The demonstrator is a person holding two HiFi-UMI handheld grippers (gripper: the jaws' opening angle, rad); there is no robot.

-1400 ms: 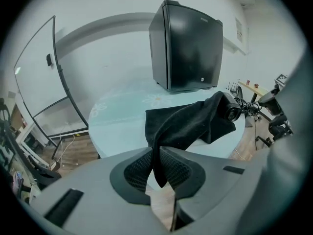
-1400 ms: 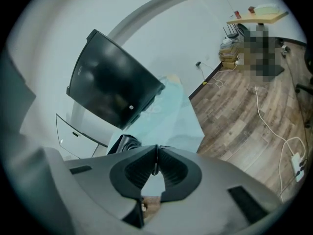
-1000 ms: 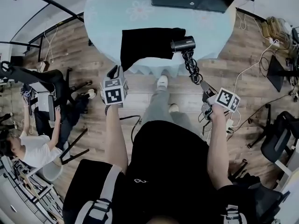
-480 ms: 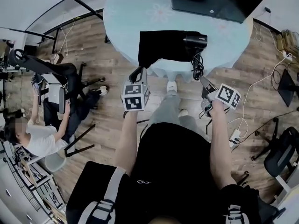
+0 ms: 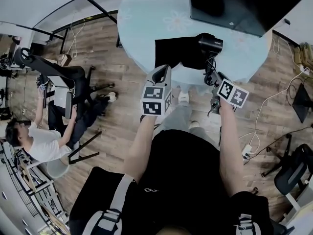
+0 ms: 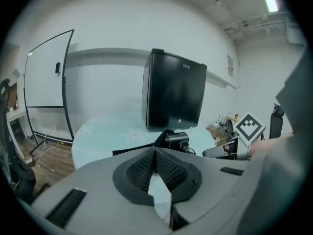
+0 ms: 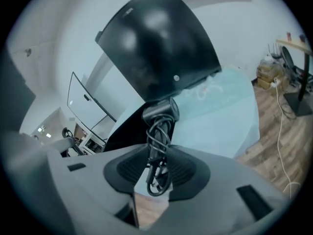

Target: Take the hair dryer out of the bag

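A black hair dryer (image 5: 210, 43) lies on the round table (image 5: 146, 13) at the right end of a flat black bag (image 5: 175, 53). Its coiled cord (image 5: 210, 73) hangs over the table edge. My right gripper (image 5: 215, 80) is just below the dryer (image 7: 160, 112). Its jaws have just been opening and stand open, with the cord (image 7: 156, 153) hanging between them. My left gripper (image 5: 161, 72) is at the table edge beside the bag (image 6: 132, 151). Its jaws have just closed and are shut on nothing.
A big black box (image 5: 239, 4) stands on the table behind the dryer. A person (image 5: 34, 148) sits at the left by an office chair (image 5: 54, 77). Cables (image 5: 264, 102) trail over the wooden floor at the right, near another chair (image 5: 293, 165).
Both grippers have moved up towards the table edge. The left now reaches the bag. The right has come closer under the dryer and its jaws have opened around the cord.
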